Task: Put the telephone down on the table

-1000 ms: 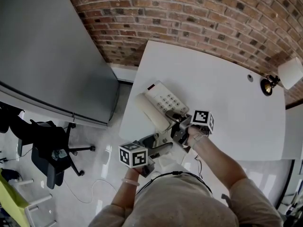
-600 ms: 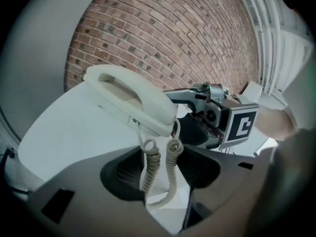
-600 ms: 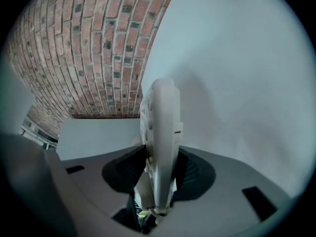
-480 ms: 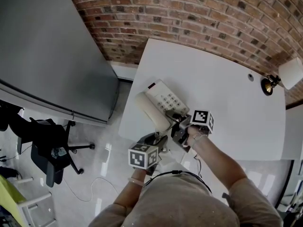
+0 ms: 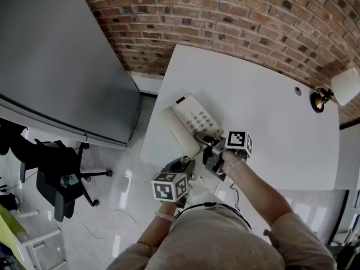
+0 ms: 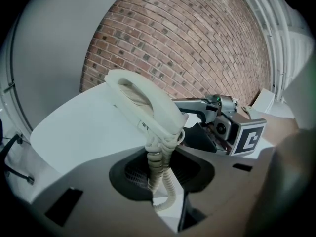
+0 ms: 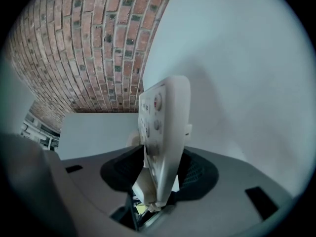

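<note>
The white telephone lies flat near the left front corner of the white table. Its handset rests along its left side. My right gripper has the phone's near end between its jaws, which are opening; the pads stand close beside the body. My left gripper is just off the table's edge below the handset. Its jaws are closing around the coiled cord, with gaps on both sides of it. The right gripper also shows in the left gripper view.
A brick wall runs behind the table. A small lamp stands at the table's far right. A grey panel fills the left, with an office chair on the floor beneath it.
My left gripper has moved right and up toward the handset's near end, and its jaws have narrowed. The telephone and my right gripper have stayed put.
</note>
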The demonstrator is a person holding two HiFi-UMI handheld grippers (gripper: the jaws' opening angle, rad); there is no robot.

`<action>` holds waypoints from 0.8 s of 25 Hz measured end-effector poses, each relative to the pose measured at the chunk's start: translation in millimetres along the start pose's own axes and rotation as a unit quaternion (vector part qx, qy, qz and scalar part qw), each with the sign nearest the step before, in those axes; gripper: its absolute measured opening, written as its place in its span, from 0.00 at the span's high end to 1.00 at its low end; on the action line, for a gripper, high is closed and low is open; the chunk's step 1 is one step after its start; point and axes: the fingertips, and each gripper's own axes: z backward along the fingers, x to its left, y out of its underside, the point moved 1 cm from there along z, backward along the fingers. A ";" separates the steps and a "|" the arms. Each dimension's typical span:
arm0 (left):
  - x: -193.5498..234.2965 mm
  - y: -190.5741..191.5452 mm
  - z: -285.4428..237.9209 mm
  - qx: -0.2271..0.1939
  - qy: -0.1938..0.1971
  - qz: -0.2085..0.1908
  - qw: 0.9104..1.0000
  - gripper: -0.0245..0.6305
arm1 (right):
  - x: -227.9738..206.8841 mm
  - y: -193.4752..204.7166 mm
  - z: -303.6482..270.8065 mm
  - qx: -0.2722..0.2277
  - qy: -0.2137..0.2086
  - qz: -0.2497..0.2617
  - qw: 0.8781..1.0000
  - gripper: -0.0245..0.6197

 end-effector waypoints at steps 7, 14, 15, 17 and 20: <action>4.8 -2.9 1.5 -0.004 -0.009 0.003 1.000 0.81 | -4.3 10.9 5.5 0.014 0.003 -0.008 1.000 0.66; 13.5 0.2 1.2 0.010 -0.026 0.004 1.000 0.82 | -14.5 9.3 20.5 -0.002 0.002 -0.024 1.000 0.66; 15.5 2.3 1.1 0.014 -0.031 0.005 0.999 0.82 | -15.4 9.0 23.0 -0.004 0.003 -0.024 1.000 0.67; 19.0 6.3 0.7 0.024 -0.037 0.003 0.999 0.83 | -17.8 7.6 27.0 -0.007 0.005 -0.019 1.000 0.67; 22.6 10.8 -0.3 0.036 -0.044 -0.006 0.998 0.83 | -20.6 6.4 28.7 -0.008 0.011 -0.008 1.000 0.68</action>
